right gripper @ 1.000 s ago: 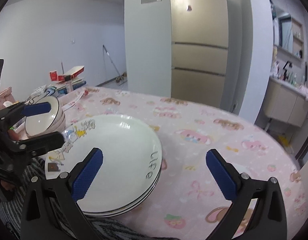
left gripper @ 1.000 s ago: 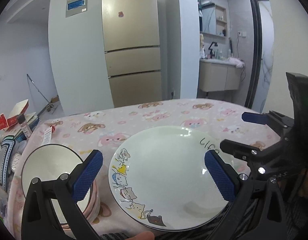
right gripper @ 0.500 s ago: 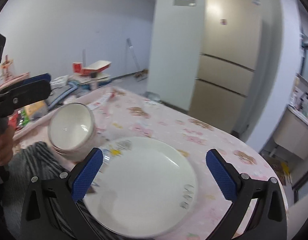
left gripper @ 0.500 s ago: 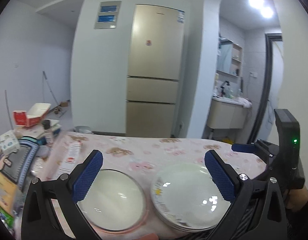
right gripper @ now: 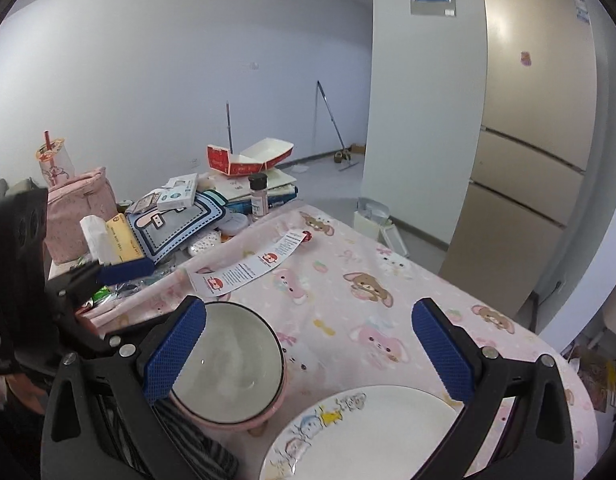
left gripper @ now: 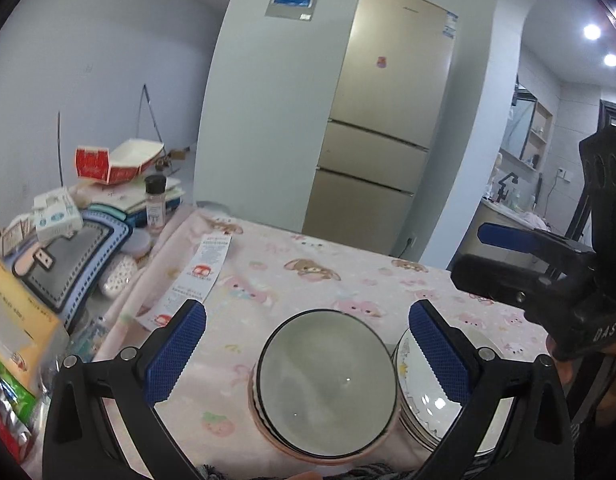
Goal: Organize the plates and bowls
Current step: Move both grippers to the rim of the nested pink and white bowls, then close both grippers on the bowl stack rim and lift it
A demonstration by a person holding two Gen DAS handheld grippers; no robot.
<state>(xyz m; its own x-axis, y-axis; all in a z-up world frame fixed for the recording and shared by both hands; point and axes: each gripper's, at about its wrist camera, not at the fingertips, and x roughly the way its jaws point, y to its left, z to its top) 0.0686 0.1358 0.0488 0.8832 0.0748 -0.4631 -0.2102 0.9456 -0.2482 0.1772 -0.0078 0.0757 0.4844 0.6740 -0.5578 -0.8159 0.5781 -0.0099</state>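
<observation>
A stack of white bowls (left gripper: 326,384) with a pink outer bowl stands near the front edge of the pink cartoon tablecloth (left gripper: 308,276). Right beside it is a stack of white plates (left gripper: 432,400) with cartoon cats on the rim. My left gripper (left gripper: 308,352) hangs open over the bowls, holding nothing. My right gripper (right gripper: 308,356) is open too, with the bowls (right gripper: 228,364) under its left finger and the plates (right gripper: 368,436) low between its fingers. Each gripper shows at the edge of the other's view: the right gripper (left gripper: 496,258) and the left gripper (right gripper: 104,300).
Clutter fills the table's left end: a red-and-white carton (left gripper: 116,160), a spice bottle (left gripper: 155,200), a blue-grey pouch (left gripper: 72,256), a pink bag (right gripper: 80,208). A paper leaflet (left gripper: 200,276) lies on the cloth. A tall fridge (left gripper: 384,128) stands behind.
Both views have swung left and pulled back. The bowls now sit between my left fingers and the plates have slid to the right. Both grippers stay open.
</observation>
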